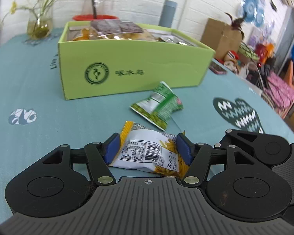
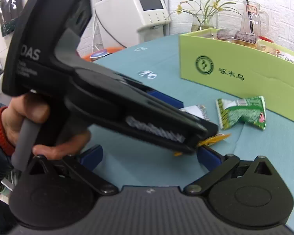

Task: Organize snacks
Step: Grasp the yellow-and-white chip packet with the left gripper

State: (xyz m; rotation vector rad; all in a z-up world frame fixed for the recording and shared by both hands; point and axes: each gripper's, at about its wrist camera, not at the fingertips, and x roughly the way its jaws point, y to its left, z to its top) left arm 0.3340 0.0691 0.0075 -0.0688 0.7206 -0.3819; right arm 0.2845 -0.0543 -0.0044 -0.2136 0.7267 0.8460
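The step in hand looks like the pick-up of one snack: the left gripper [image 1: 148, 148] has its blue pads against the two sides of a yellow and white packet [image 1: 150, 152] that lies on the near part of the teal tablecloth [image 1: 58, 117]; the pads touch the wrapper, so I judge it clamped, though not yet lifted. A green packet [image 1: 157, 105] lies loose just beyond it, close before the green box [image 1: 127, 66], which already holds several snacks. Next, I judge, the yellow packet must be raised clear of the cloth and carried over the box's near wall, high enough not to knock it; the green packet remains to be fetched.

The right wrist view shows what the left cannot: the right gripper [image 2: 151, 157] stands with jaws wide apart and nothing between them, near the left tool, and a hand [image 2: 27, 117] in a red cuff holds that tool's handle. Only the left wrist view shows the pads meeting the wrapper.
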